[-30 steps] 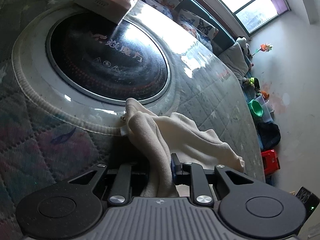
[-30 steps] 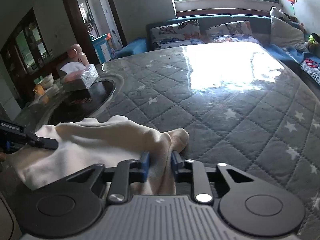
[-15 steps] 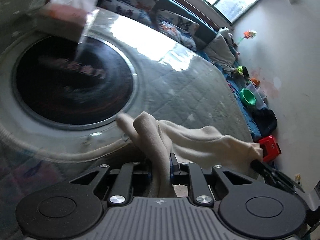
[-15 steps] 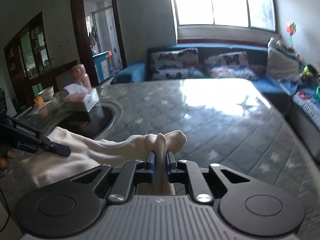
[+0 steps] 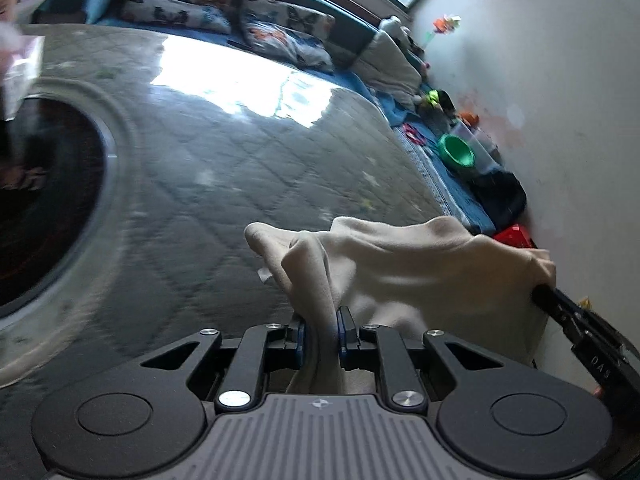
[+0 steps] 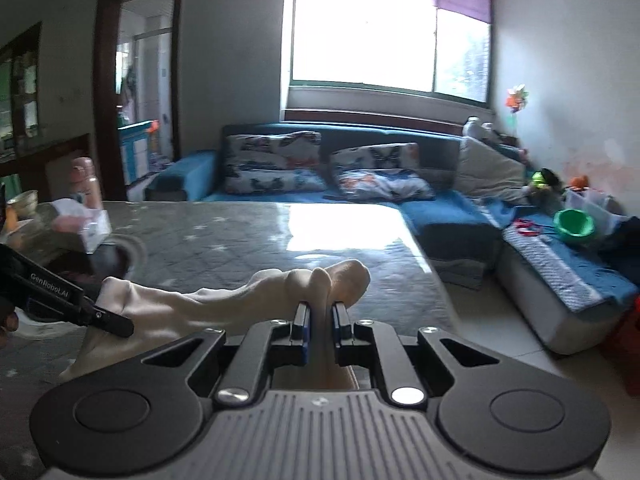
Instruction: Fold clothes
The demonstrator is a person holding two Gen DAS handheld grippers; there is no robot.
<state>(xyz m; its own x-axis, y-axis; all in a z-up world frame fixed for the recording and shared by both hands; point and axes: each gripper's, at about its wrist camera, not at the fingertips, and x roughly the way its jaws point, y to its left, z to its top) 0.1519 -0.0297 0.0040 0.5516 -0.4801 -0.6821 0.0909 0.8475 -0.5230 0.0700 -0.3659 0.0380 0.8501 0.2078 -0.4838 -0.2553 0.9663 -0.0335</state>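
A quilted grey table (image 5: 248,152) with a dark round inset (image 5: 44,200) is seen below both grippers. A cream garment (image 5: 400,276) is held stretched in the air above the table, between the two grippers. The left gripper (image 5: 320,326) is clamped narrowly on a bunched fold at one end. The right gripper (image 6: 320,322) is likewise closed on the opposite end. A green bowl (image 6: 574,224) is noted on the blue sofa (image 6: 440,208).
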